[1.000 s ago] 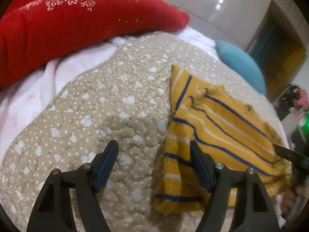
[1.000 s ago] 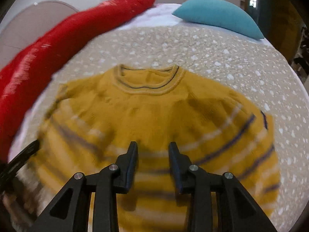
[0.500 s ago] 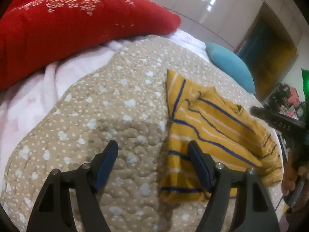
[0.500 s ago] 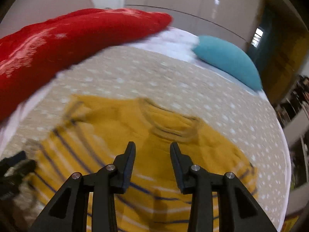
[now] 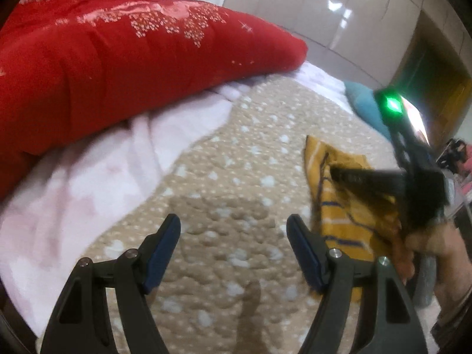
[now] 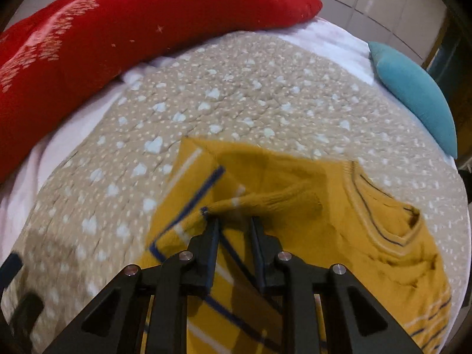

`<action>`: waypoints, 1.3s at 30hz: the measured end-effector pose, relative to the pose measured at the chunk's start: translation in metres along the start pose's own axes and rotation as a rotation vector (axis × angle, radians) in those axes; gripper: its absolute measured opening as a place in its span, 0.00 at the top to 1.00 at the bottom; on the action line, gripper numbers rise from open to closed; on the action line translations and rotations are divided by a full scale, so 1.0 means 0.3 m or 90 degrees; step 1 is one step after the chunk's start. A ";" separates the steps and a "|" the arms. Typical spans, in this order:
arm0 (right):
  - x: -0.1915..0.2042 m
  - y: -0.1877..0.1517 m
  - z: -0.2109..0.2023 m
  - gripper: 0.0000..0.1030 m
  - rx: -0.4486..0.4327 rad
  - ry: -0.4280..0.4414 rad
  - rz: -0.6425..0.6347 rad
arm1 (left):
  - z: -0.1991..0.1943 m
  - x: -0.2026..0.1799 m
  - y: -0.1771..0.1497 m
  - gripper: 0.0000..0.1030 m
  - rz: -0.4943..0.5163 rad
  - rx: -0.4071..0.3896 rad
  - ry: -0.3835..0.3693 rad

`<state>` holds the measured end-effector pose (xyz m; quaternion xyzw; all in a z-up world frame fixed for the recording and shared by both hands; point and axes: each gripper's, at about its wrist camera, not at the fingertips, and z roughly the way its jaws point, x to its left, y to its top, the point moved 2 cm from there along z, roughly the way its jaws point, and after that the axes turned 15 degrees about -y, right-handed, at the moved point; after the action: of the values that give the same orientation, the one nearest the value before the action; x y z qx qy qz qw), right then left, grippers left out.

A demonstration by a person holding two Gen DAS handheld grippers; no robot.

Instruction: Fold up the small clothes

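Observation:
A yellow sweater (image 6: 295,236) with blue and white stripes lies on the beige spotted quilt (image 6: 230,94), collar to the right. One sleeve (image 6: 265,199) is folded across its chest. My right gripper (image 6: 234,221) hangs over the sweater, tips at that sleeve's edge. Its jaws are closing, a narrow gap still between them, the pads not pressing on cloth. My left gripper (image 5: 233,230) stands open over bare quilt, left of the sweater (image 5: 339,206), with nothing between its fingers. In the left wrist view the right gripper (image 5: 339,174) is blurred above the sweater, a hand (image 5: 427,250) on it.
A long red cushion (image 6: 103,35) runs along the far left of the bed, with a white-pink blanket (image 5: 88,183) below it. At the far right lies a teal pillow (image 6: 413,94). The bed's edge curves down at the right.
My right gripper has swept left across the sweater to the folded sleeve, and its jaws have narrowed. The left gripper has drifted left, off the sweater's edge, still open.

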<state>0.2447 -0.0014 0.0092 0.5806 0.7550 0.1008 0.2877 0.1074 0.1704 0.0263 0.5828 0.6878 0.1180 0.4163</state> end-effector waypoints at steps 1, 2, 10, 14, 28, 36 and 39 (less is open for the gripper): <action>0.007 0.011 0.012 0.77 0.001 -0.004 0.002 | -0.005 0.001 -0.003 0.29 0.002 0.001 0.001; 0.013 0.020 0.020 0.77 0.003 -0.008 0.002 | -0.008 0.002 -0.005 0.29 0.002 0.001 0.000; -0.076 0.013 -0.128 0.69 -0.024 0.048 0.036 | -0.009 0.032 -0.010 0.29 -0.028 0.003 0.005; -0.055 -0.103 -0.256 0.47 -0.045 0.110 -0.023 | -0.013 0.088 -0.005 0.29 -0.078 -0.004 0.001; 0.214 -0.257 -0.185 0.34 -0.044 -0.028 -0.137 | -0.049 0.176 -0.019 0.29 -0.148 -0.018 0.002; 0.116 -0.241 -0.199 0.83 -0.037 -0.011 -0.028 | -0.086 0.134 -0.006 0.29 -0.142 -0.055 -0.002; -0.028 -0.224 -0.254 0.84 -0.040 0.064 0.063 | -0.113 0.071 -0.004 0.28 -0.124 -0.074 -0.019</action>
<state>0.1491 -0.0161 0.0411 0.6019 0.7355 0.1677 0.2621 0.0829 0.2001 0.0375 0.4898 0.7270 0.1082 0.4689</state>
